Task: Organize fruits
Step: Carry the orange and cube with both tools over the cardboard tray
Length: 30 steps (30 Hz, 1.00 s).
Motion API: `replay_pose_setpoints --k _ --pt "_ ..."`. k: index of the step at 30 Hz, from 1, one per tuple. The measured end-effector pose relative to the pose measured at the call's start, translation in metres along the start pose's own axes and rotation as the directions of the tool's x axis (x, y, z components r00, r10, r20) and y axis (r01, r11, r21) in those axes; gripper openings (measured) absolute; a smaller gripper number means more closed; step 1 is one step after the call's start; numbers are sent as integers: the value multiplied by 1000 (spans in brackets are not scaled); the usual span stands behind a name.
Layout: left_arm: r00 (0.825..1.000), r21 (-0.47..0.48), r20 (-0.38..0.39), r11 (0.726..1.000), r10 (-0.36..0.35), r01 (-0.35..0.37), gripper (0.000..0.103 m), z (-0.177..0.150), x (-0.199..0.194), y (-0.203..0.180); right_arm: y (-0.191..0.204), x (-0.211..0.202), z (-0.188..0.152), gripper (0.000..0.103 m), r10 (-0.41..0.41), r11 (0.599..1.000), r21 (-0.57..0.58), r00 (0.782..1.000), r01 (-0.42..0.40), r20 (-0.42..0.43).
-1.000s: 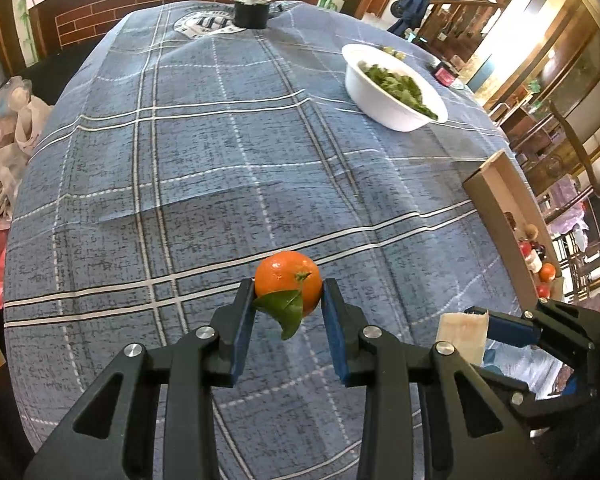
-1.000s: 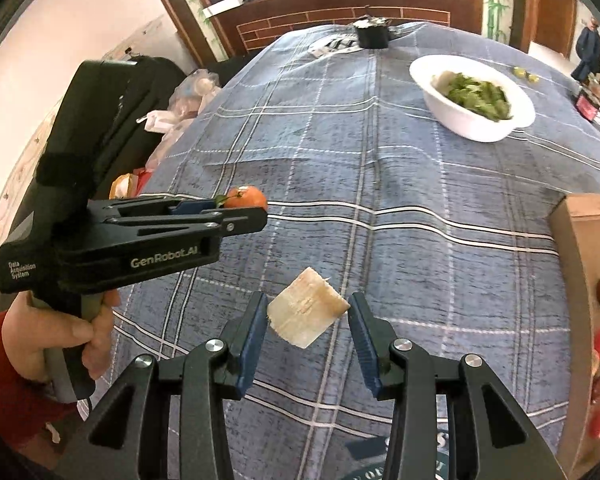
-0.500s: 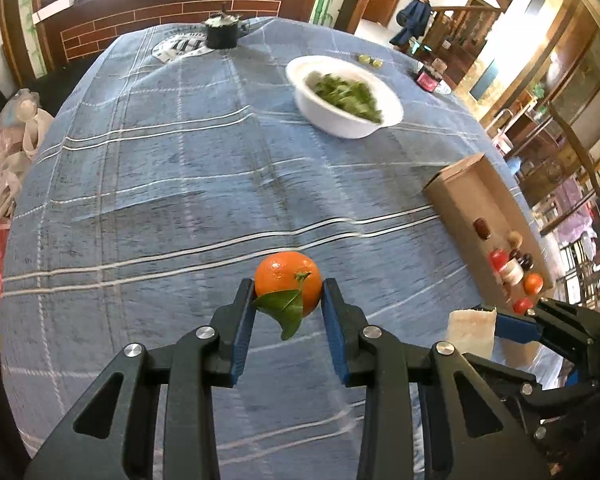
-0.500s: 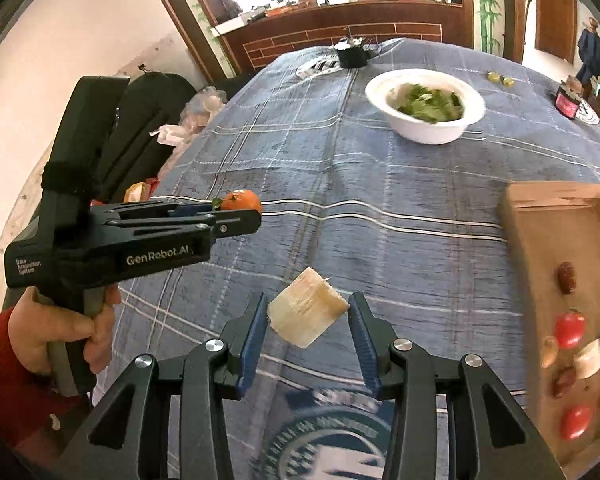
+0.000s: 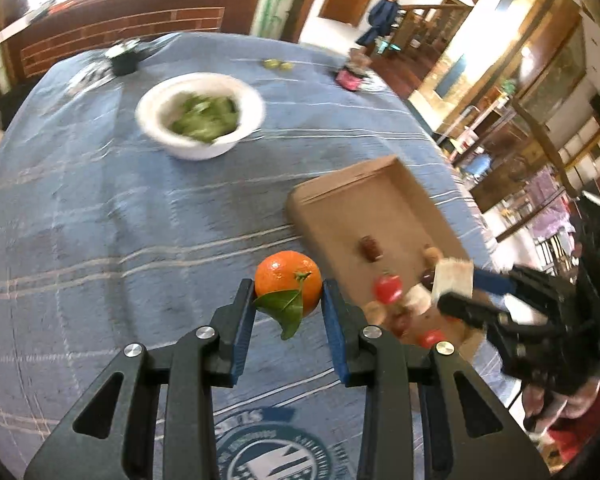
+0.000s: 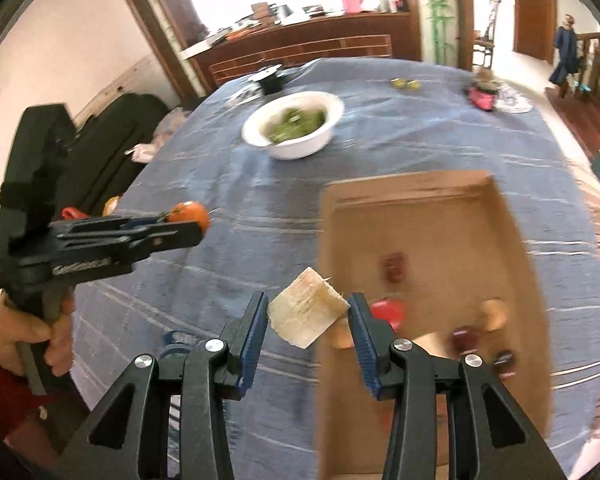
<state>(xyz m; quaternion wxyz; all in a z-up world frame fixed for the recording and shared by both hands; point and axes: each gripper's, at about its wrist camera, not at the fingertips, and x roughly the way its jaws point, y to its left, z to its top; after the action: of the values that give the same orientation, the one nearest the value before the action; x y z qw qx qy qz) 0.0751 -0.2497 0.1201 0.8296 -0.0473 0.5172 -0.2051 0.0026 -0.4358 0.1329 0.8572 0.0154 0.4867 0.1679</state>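
Observation:
My left gripper (image 5: 288,300) is shut on an orange tangerine (image 5: 288,282) with a green leaf, held above the blue plaid tablecloth, left of a cardboard tray (image 5: 380,204). My right gripper (image 6: 308,312) is shut on a pale fibrous chunk (image 6: 306,312), held over the tray's left edge (image 6: 328,240). The tray holds several small fruits: red tomatoes (image 6: 388,312), dark dates (image 6: 394,266), tan pieces. The left gripper and tangerine (image 6: 188,214) show in the right wrist view; the right gripper and chunk (image 5: 452,278) show in the left wrist view.
A white bowl of greens (image 5: 200,114) stands at mid-table, also in the right wrist view (image 6: 294,124). A black pot (image 5: 124,60), small green fruits (image 5: 276,65) and a red item (image 5: 348,78) sit at the far side. A black bag (image 6: 116,148) lies beyond the left edge.
Both grippers have swung right toward the cardboard tray, still holding the tangerine and the chunk. The tray now lies under the right gripper and close beside the left.

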Motion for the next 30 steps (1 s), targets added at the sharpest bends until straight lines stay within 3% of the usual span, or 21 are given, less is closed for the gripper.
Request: replay_pose_setpoints --k 6,9,17,30 --pt "997 97 -24 993 -72 74 30 31 13 -30 -35 -12 25 42 -84 996 16 996 84 2" --pt "997 136 -31 988 -72 75 30 49 22 -41 -45 -10 41 42 -100 995 -11 995 100 -22" --pt "993 129 -93 989 -67 79 30 78 72 -60 -88 19 79 42 -108 994 -38 992 105 -63" --pt "982 51 -185 998 -28 38 30 62 147 -68 -137 98 45 43 -34 999 -35 983 28 -178"
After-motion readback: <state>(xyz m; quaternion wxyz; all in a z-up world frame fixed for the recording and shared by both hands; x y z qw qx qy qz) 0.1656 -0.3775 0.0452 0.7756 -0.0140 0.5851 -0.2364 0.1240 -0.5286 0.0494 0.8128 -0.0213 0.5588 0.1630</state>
